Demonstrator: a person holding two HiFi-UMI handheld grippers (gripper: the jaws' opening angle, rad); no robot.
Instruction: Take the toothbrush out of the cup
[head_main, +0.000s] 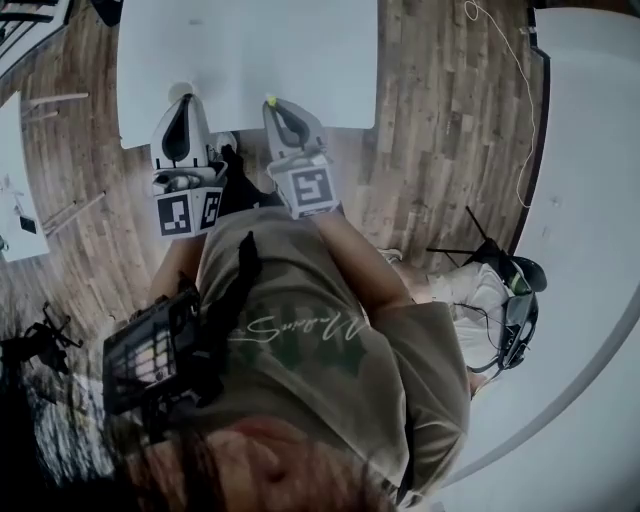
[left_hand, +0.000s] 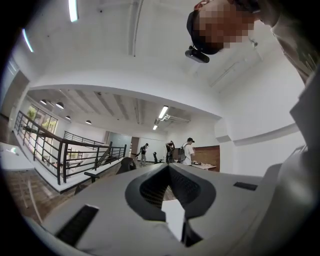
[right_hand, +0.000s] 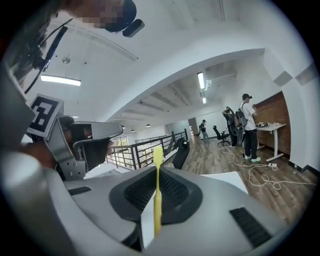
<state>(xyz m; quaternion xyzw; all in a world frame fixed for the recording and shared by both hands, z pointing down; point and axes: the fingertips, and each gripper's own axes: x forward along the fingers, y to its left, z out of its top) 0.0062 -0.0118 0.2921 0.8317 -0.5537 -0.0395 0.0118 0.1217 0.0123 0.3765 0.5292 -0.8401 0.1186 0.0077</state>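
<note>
Toothbrush (right_hand: 158, 155) pinched in right gripper (head_main: 275, 108), apparently already extracted; no cup visible; left gripper (left_hand: 168, 167) closed, empty.

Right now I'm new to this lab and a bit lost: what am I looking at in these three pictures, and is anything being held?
There is no robot here. A person holds a two-jaw gripper in each hand. The head view comes from a camera on the person's head looking steeply down, so you see their shirt, the wood floor and a white table. The other two pictures come from a camera riding on each gripper, looking along its jaws. The left gripper has its jaws together with nothing between them. The right gripper is clamped on a yellow toothbrush, which stands up past the jaws. No cup shows in any picture. Other people stand far back in the room.
</note>
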